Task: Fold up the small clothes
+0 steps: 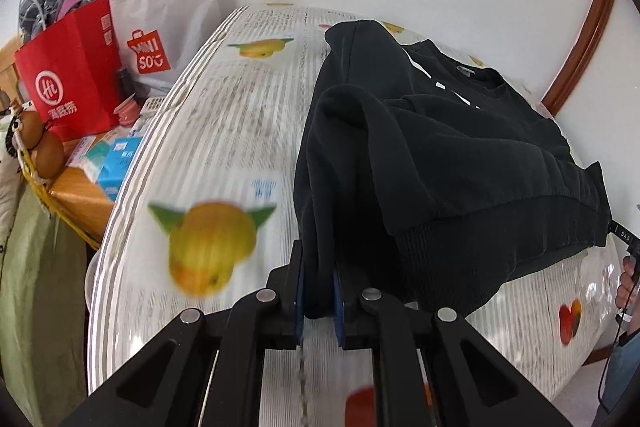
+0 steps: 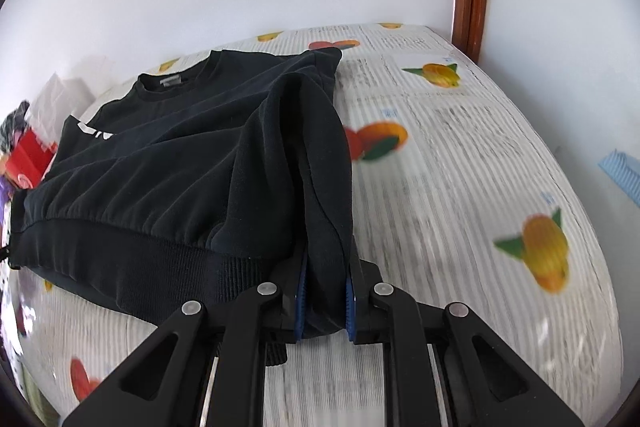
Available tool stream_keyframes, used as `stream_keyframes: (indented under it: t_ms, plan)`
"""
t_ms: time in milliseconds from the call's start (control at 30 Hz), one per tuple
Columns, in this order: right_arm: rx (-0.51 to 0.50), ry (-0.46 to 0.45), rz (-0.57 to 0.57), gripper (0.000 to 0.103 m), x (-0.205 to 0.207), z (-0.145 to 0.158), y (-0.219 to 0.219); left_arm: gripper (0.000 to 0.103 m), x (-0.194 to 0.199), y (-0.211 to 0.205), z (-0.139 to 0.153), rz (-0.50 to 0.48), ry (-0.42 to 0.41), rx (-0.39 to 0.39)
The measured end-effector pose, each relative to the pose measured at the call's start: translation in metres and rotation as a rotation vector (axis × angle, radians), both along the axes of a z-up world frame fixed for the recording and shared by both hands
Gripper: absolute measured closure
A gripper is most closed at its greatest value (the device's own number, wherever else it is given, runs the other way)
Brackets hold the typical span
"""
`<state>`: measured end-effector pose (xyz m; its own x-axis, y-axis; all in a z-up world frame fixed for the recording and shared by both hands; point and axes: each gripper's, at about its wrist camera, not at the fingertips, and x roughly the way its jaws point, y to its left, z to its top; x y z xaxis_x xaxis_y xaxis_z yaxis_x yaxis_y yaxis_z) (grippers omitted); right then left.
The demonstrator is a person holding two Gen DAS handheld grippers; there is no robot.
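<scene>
From the left wrist, the left gripper (image 1: 319, 291) is clamped on a fold of the black sweatshirt (image 1: 448, 163), which lies on the fruit-print tablecloth (image 1: 224, 131). From the right wrist, the right gripper (image 2: 325, 301) pinches the sweatshirt's near right edge, by the ribbed hem (image 2: 160, 267).

Sweatshirt (image 1: 460, 147) on table (image 1: 224, 131); bags (image 1: 72, 75) prob. on desk, left.

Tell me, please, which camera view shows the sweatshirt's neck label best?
The right wrist view: the grey neck label faces the camera inside the collar of the black sweatshirt, unobstructed. In the left wrist view the label is only a small sliver at the collar's edge.
</scene>
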<state>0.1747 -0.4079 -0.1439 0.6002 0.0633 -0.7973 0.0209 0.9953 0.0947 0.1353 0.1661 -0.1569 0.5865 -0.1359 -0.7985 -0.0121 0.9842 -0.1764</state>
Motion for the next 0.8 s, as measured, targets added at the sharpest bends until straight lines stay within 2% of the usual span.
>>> stream_keyframes:
  t_ms: [233, 300, 400, 500, 633, 800]
  plan:
    - [-0.064, -0.02, -0.027, 0.081, -0.052, 0.011, 0.001, 0.089, -0.04, 0.005, 0.002, -0.009, 0.006, -0.028]
    - [-0.084, -0.036, -0.035, 0.08, -0.066, 0.018, 0.0, 0.084, -0.049, 0.003, 0.006, -0.021, -0.013, -0.005]
    - [-0.073, -0.061, -0.036, 0.078, -0.085, 0.026, 0.001, 0.084, -0.066, -0.003, 0.013, -0.054, -0.051, 0.049]
    - [-0.061, -0.069, -0.007, 0.077, -0.1, 0.03, 0.007, 0.081, -0.08, -0.008, 0.021, -0.088, -0.079, 0.041]
    - [-0.06, -0.104, 0.038, 0.072, -0.107, 0.03, 0.022, 0.081, -0.09, -0.02, 0.031, -0.137, -0.123, 0.049]
    - [-0.031, -0.109, 0.041, 0.071, -0.096, 0.025, 0.032, 0.08, -0.077, -0.032, 0.033, -0.167, -0.112, 0.009]
